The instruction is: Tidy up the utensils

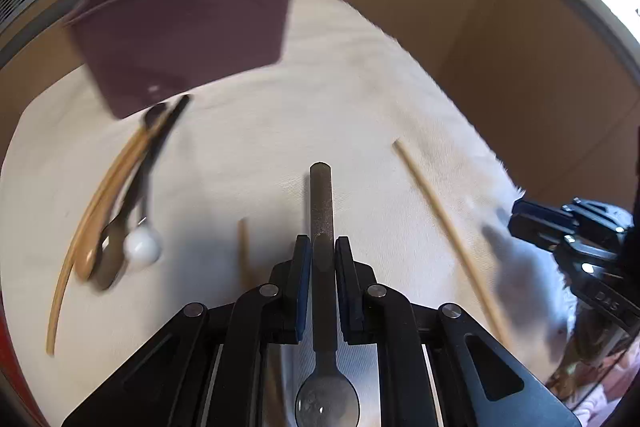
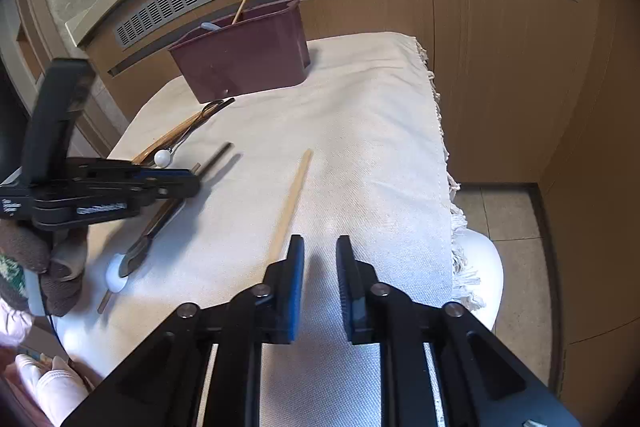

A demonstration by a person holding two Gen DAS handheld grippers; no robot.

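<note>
A dark metal spoon [image 1: 322, 227] is seen in the left wrist view, its straight, matte grey-brown handle running forward from between the fingers and its shiny round bowl lying back under the gripper body. The left gripper [image 1: 322, 255] is closed on this handle, the blue-edged pads pressed against both of its sides. In the right wrist view the spoon is seen lifted at a slant above the cream cloth [image 2: 360, 131], handle end raised toward the far side and bowl low near the cloth's near edge.

A maroon bin [image 2: 244, 55] stands at the far end of the cloth, in front of a wooden panel with vent grilles; a pale stick [image 2: 245, 1] and a light handle are seen rising from its rim. Near the bin's front corner, a small heap of utensils [image 1: 120, 203] is laid on the cloth: a curved wooden piece, dark handles and a white round-headed item. A single wooden chopstick [image 2: 292, 203] lies alone on the cloth, just beside the right gripper's left finger. A second short wooden piece [image 1: 244, 251] is partly hidden behind the left gripper.

The right gripper [image 2: 320, 259] is held above the cloth with its jaws parted; nothing is gripped between them, and only bare cloth is seen in the gap.
</note>
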